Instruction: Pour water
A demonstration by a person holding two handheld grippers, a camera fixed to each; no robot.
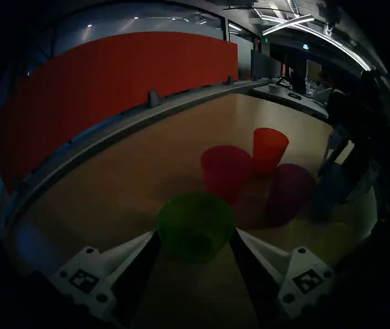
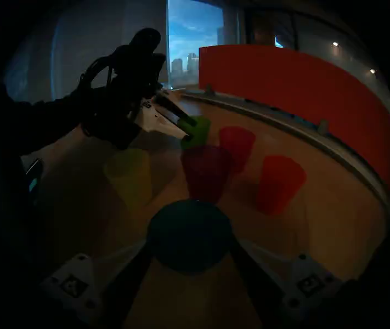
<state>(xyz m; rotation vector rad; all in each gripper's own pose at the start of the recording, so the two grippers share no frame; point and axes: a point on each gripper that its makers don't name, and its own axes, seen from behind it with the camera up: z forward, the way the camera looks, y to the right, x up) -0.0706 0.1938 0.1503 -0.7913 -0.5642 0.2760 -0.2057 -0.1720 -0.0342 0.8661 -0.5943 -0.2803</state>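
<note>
Cups (image 1: 226, 170) — six, two in jaws

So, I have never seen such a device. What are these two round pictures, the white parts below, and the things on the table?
A person holds a two-finger gripper in each hand; each carries a camera looking along its fingers, the white parts. In the left gripper view, the left gripper clamps a green cup. In the right gripper view, the right gripper clamps a teal cup. On the wooden table stand a red cup, an orange cup, a purple cup and a yellow cup.
</note>
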